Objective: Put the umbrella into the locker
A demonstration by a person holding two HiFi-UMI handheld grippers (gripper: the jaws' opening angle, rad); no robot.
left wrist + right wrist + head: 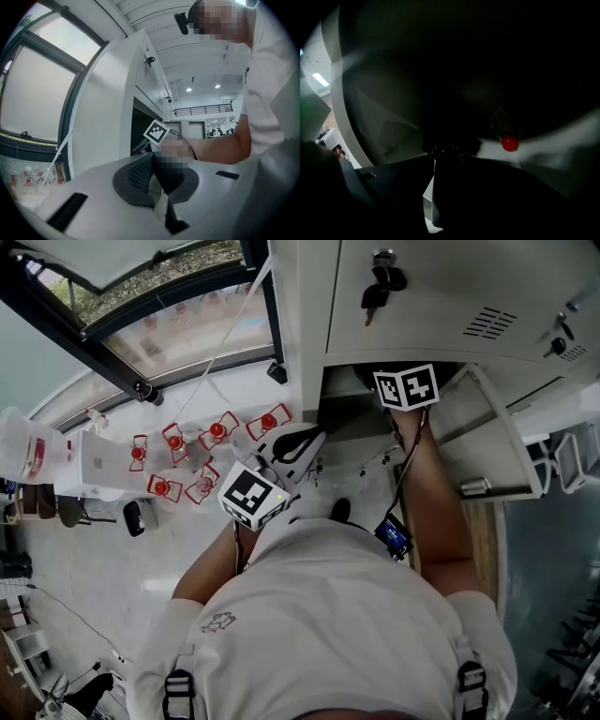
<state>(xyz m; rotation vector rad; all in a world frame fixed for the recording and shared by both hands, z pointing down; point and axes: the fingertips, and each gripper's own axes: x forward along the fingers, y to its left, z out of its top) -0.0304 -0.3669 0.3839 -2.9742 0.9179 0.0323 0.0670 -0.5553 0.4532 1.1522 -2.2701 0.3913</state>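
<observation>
In the right gripper view my right gripper (454, 161) is deep inside the dark locker compartment. The dark folded umbrella (452, 199) lies lengthwise between its jaws. A lit gap shows between the umbrella and the left jaw, so the jaws stand open around it. A small red round spot (509, 143) shows on the locker floor beyond. In the head view only this gripper's marker cube (405, 387) shows, at the mouth of the open locker (337, 409). My left gripper (309, 442) hangs left of the opening, level, its pads (140, 173) together on nothing.
The compartment's grey door (497, 442) swings out to the right. Keys (380, 287) hang in the shut door above. Several red-and-white objects (216, 432) lie on the floor by the window at the left. A white cord (225, 343) runs down past the locker's left side.
</observation>
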